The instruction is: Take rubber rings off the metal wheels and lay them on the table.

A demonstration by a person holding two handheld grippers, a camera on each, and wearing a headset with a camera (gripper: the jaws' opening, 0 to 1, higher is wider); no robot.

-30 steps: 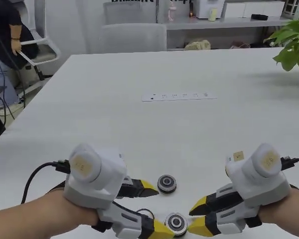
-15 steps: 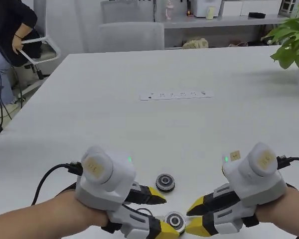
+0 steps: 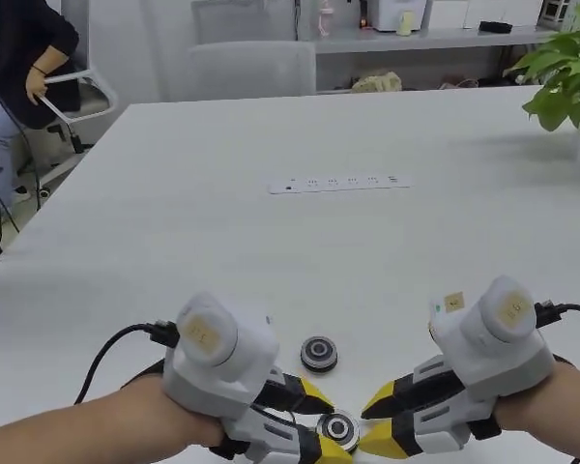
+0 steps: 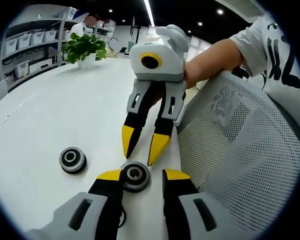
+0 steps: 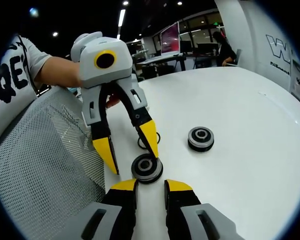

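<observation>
Two metal wheels with black rubber rims lie near the table's front edge. The nearer wheel (image 3: pixel 337 428) (image 4: pixel 135 176) (image 5: pixel 146 168) sits between the tips of both grippers. My left gripper (image 3: pixel 325 419) (image 4: pixel 143 175) is open, its jaws either side of this wheel, one tip touching the rim. Facing it from the right, my right gripper (image 3: pixel 369 426) (image 5: pixel 150 185) is open with a narrow gap, its tips just short of the wheel. The second wheel (image 3: pixel 318 353) (image 4: pixel 72 160) (image 5: pixel 200 138) lies free a little farther out. A thin loose rubber ring (image 5: pixel 139 144) lies by the left gripper's jaw.
A white power strip (image 3: pixel 333 183) lies mid-table. A green plant (image 3: pixel 561 82) stands at the far right. A mesh chair back (image 4: pixel 235 145) is close behind the table's front edge. A person (image 3: pixel 29 58) sits at the far left.
My left gripper has moved right and closed in on the nearer wheel, its jaws now around it. The right gripper has hardly moved. The head camera has tilted slightly.
</observation>
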